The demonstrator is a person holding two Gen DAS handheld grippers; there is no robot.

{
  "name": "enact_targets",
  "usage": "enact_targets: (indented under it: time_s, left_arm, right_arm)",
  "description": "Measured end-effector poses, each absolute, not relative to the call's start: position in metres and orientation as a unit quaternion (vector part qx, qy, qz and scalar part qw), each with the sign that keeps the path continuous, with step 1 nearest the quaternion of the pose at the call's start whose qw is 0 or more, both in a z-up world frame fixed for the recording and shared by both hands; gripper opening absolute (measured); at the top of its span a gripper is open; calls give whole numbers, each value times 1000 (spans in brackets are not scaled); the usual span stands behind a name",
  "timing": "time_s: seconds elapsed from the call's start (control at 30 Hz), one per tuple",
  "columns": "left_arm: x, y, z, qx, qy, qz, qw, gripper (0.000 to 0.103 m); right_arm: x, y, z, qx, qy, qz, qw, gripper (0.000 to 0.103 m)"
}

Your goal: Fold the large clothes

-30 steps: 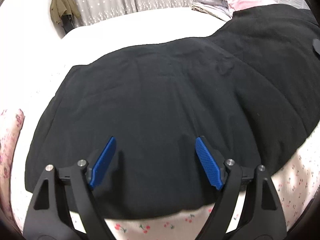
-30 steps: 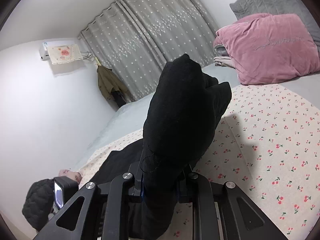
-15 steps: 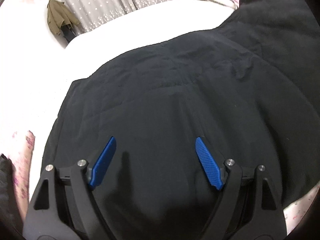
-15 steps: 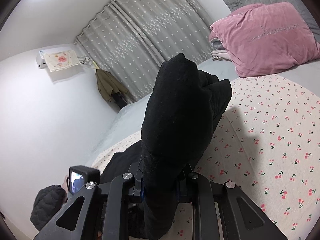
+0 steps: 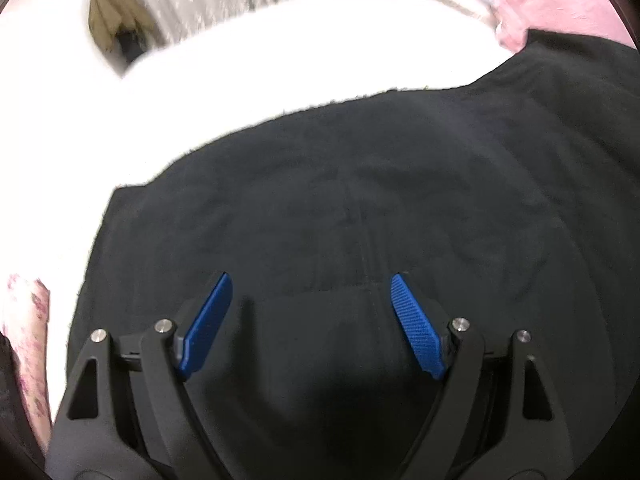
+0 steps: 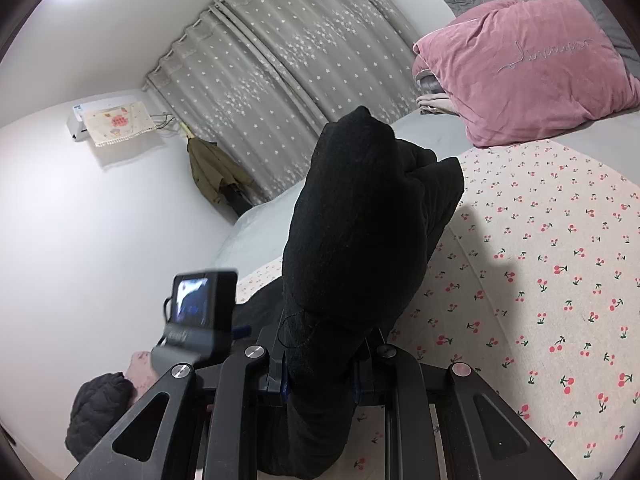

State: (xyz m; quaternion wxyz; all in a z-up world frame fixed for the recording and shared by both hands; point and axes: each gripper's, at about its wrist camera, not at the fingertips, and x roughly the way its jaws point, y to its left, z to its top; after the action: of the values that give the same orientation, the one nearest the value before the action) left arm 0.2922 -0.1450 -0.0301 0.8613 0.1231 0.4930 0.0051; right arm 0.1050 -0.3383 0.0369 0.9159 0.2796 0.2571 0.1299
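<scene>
Change since earlier frames: left claw (image 5: 308,320) sliding farther in over the black garment (image 5: 360,200), near hem and cherry-print strip dropping out of its view, far edge now lying closer; seam now running up between the blue pads (image 5: 416,328); right wrist view keeping the same hold, left-hand camera unit (image 6: 200,312) rising into frame.

Left claw state: standing released, wide apart, hovering above the cloth, nothing between the pads.

Right claw state: right claw (image 6: 320,376) staying clenched on a bunched fold of the black garment (image 6: 360,220), fabric rising up out of the jaws as a thick lump.

Garment location: lying spread across the bed (image 5: 280,60), one end being lifted clear of the cherry-print sheet (image 6: 540,280) by the right claw.

Likely reason for the hold: keeping one end raised and gathered, probably so the other claw can be taking a matching point before folding over; a judgement only.

Likely reason for the left claw's placement: angling down over the seam, seemingly seeking a grip line near the middle of the cloth.

Shown only by left wrist view: flat spread of the garment, its far edge against the pale bedding, blurring from motion.

Shown only by right wrist view: lifted bundle, pink pillow (image 6: 528,68), grey curtain (image 6: 280,88), person's dark quilted sleeve (image 6: 100,412) at lower left.
</scene>
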Motion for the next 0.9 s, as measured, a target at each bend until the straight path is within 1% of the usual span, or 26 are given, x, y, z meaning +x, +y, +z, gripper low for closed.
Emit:
enact_targets:
  time_s: [0.03, 0.1, 0.27, 0.37, 0.57, 0.77, 0.9]
  left_arm:
    - [297, -145, -40, 121, 509, 7, 852, 83]
    - [299, -140, -46, 104, 508, 1, 855, 83]
    - [284, -102, -26, 38, 515, -2, 857, 82]
    - [247, -68, -2, 14, 491, -4, 871, 82]
    - [165, 15, 28, -92, 464, 4, 881, 82]
    - [129, 113, 7, -209, 448, 32, 869, 82]
    - [111, 154, -3, -232, 435, 40, 869, 82]
  right_arm:
    - [105, -339, 36, 280, 257, 129, 916, 21]
    - [107, -339, 35, 283, 260, 127, 915, 21]
    - [108, -341, 34, 286, 262, 123, 913, 21]
    - [108, -341, 34, 286, 261, 121, 914, 21]
    - [109, -335, 36, 271, 258, 102, 922, 21]
    - [112, -327, 42, 246, 255, 82, 931, 21]
    - [115, -306, 57, 201, 249, 72, 945, 20]
